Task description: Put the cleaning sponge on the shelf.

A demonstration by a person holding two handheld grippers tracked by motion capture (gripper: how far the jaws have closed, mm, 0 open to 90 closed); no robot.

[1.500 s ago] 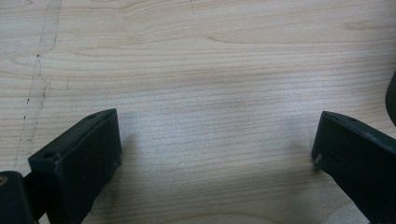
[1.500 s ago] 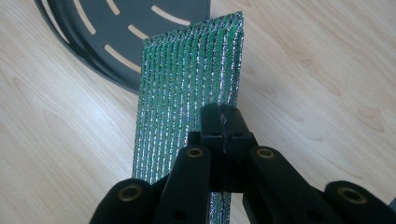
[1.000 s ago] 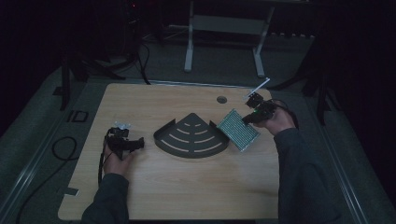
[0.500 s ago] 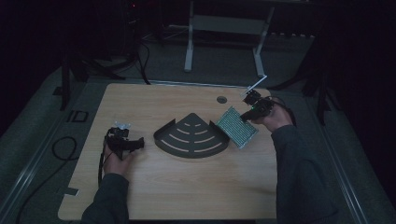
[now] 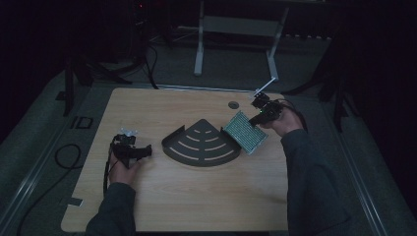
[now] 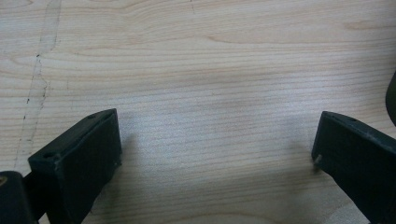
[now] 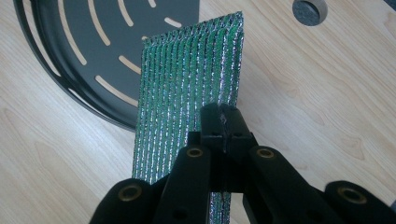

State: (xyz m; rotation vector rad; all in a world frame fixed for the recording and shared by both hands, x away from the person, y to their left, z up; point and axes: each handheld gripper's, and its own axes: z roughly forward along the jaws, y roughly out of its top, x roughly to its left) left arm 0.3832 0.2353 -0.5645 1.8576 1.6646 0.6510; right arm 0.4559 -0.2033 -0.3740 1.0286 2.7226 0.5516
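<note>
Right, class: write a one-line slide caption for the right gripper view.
Right gripper shut on the edge of a green sparkly sheet, held beside a black slotted tray on the wooden table.

Left gripper (image 5: 146,151) low beside the table's (image 5: 196,196) left edge, jaws spread wide — right gripper (image 7: 223,122) near its far-right corner, jaws pinched together.

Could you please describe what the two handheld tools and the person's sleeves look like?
Both tools are black. The left tool has two blocky, matt black jaws with small screw holes; a black cable trails from it along the forearm. The right tool has black linkage arms with brass-coloured pivot pins, and a small green light on its body. The person wears dark long sleeves on both arms.
</note>
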